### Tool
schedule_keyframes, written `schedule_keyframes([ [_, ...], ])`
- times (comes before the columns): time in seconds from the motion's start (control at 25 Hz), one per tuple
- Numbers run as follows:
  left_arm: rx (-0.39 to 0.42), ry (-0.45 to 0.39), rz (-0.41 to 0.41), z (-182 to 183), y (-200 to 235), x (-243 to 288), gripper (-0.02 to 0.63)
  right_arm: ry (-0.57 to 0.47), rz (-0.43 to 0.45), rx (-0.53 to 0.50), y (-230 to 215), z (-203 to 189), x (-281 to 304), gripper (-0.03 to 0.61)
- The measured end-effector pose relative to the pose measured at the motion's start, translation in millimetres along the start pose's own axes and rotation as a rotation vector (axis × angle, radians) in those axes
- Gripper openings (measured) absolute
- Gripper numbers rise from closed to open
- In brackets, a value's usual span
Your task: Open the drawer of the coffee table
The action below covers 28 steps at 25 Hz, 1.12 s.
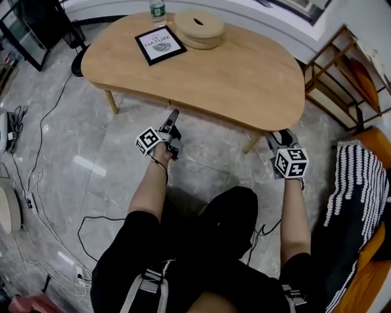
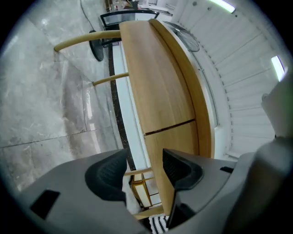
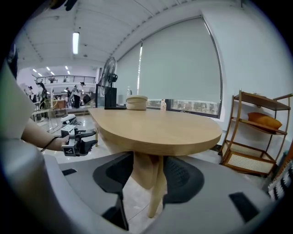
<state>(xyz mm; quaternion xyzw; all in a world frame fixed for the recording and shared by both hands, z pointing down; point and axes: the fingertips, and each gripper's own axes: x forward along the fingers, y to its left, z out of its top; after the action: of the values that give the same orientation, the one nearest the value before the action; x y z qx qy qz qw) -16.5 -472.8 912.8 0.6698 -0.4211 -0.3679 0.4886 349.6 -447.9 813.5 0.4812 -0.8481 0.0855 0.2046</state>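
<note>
Tabletop (image 1: 244, 73): light wood with a rounded shape, standing on a gray stone floor (image 1: 79, 140).
Drawer (image 2: 176, 146): it sits in the wood band under the near edge of the tabletop. It is shut and flush with the band, and a thin dark seam marks one end.
Left hand-held gripper (image 2: 144, 162): its jaws are wide apart and hold nothing. It is turned on its side and points at the wood band near the seam. The lower edge of the band shows between the jaws.
Right hand-held gripper (image 3: 147, 171): its jaws are wide apart and hold nothing. It is low, near the right end of the table. A table leg (image 3: 153, 192) shows between the jaws, farther back.
On top: a black picture frame (image 1: 160, 44), a bottle (image 1: 157, 10) and a stack of round wooden discs (image 1: 199, 27), all at the far side.
</note>
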Motion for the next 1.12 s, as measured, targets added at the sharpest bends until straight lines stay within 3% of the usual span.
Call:
schedule_keyframes([
  [0.16, -0.092, -0.084, -0.079, 18.5, 8.2, 8.5, 0.245, -0.014, 0.053, 0.004, -1.1, 0.8, 5.8, 0.222],
  [0.24, -0.123, -0.075, -0.147, 19.4, 0.7, 13.1, 0.245, -0.022, 0.073, 0.004, -1.1, 0.9, 7.3, 0.216],
  [0.36, -0.122, -0.039, -0.210, 14.8, -6.0, 20.7, 0.245, -0.026, 0.097, -0.003, 1.2, 1.3, 10.5, 0.199],
  [0.68, -0.154, -0.092, -0.312, 25.9, -7.7, 27.3, 0.244, -0.024, 0.113, 0.003, 2.2, 0.1, 13.6, 0.193],
  [0.8, -0.171, -0.107, -0.349, 26.6, -10.4, 26.3, 0.196, -0.027, 0.125, 0.014, 1.6, 0.1, 14.2, 0.193],
  [1.12, -0.229, -0.136, -0.332, 25.7, -12.4, 24.4, 0.190, -0.006, 0.142, 0.024, 2.2, -0.9, 10.4, 0.181],
])
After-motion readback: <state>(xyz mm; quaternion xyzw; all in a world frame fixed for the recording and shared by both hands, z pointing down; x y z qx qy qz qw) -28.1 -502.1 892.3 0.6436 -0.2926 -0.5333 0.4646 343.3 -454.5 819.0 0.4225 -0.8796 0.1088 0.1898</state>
